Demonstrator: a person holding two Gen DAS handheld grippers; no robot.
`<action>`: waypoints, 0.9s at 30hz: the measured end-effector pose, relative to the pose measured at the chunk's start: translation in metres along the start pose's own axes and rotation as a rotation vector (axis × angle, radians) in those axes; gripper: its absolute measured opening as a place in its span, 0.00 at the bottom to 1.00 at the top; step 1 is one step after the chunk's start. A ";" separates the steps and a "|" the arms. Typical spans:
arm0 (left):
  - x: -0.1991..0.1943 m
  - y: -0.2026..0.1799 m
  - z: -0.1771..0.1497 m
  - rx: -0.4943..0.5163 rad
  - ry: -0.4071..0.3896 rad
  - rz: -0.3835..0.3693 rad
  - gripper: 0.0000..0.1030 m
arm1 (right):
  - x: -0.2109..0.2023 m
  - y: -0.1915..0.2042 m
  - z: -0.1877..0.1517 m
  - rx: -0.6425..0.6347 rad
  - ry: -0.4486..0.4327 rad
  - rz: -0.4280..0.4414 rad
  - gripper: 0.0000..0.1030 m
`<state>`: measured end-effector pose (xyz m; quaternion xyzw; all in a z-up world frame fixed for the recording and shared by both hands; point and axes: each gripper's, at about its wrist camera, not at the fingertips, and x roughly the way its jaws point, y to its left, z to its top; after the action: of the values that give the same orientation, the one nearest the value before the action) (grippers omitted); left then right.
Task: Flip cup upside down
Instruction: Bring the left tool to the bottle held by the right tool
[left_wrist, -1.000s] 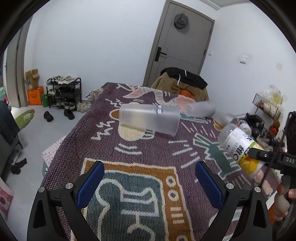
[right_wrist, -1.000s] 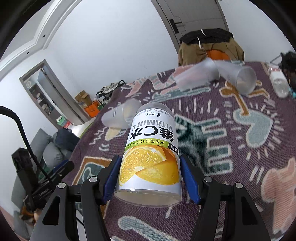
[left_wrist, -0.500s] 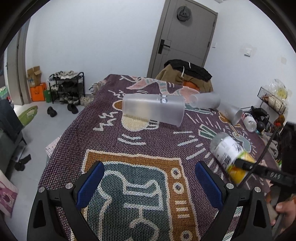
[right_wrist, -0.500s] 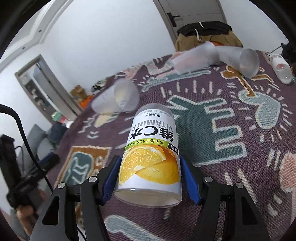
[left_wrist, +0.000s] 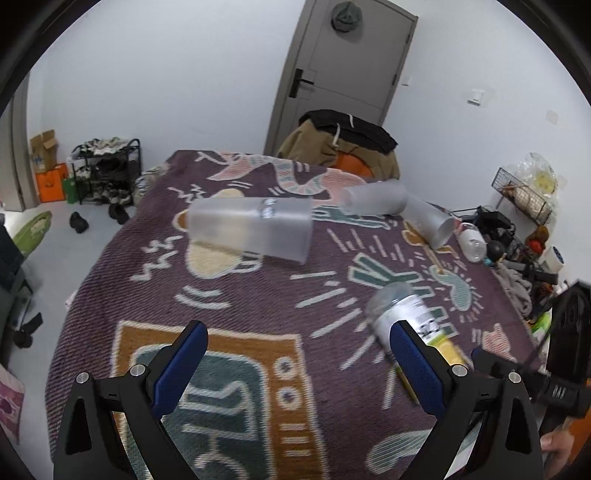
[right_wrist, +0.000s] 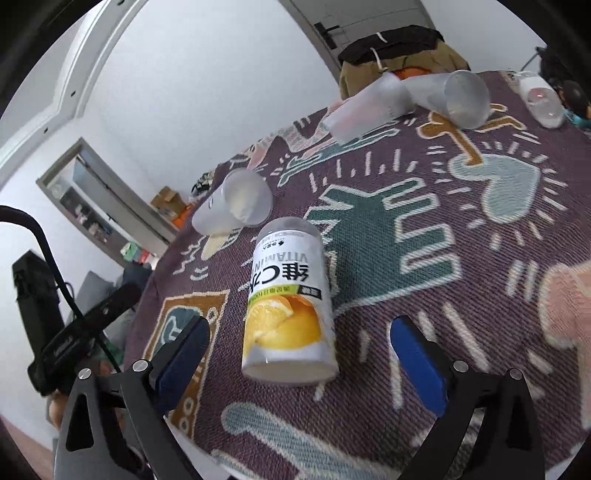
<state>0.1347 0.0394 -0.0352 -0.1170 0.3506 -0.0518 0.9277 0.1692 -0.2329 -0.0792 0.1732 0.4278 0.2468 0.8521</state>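
A cup with an orange "Vitamin C" label (right_wrist: 288, 306) stands upside down on the patterned blanket (right_wrist: 461, 258), just ahead of my right gripper (right_wrist: 299, 347), whose jaws stand wide open and apart from it. It also shows in the left wrist view (left_wrist: 413, 317), partly behind my right finger. My left gripper (left_wrist: 299, 358) is open and empty above the blanket (left_wrist: 236, 295).
A frosted cup (left_wrist: 251, 227) lies on its side mid-blanket and shows in the right wrist view (right_wrist: 236, 206) too. Two more frosted cups (left_wrist: 373, 199) (left_wrist: 430, 221) lie further back. A small bottle (left_wrist: 471, 242) lies near the right edge, with clutter beyond it.
My right gripper lowered the labelled cup onto the blanket, opened and let it go. The cup now stands free. My left gripper tilted slightly, staying open.
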 end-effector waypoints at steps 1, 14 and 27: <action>0.001 -0.005 0.003 0.006 0.004 -0.009 0.96 | -0.004 -0.001 -0.003 0.000 -0.008 -0.010 0.96; 0.030 -0.048 0.018 0.040 0.103 -0.120 0.96 | -0.067 -0.038 -0.016 -0.007 -0.150 -0.176 0.96; 0.085 -0.085 0.017 -0.005 0.291 -0.205 0.88 | -0.075 -0.071 -0.026 0.012 -0.206 -0.250 0.96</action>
<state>0.2081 -0.0549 -0.0552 -0.1458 0.4675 -0.1618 0.8567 0.1292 -0.3315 -0.0814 0.1478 0.3577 0.1170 0.9146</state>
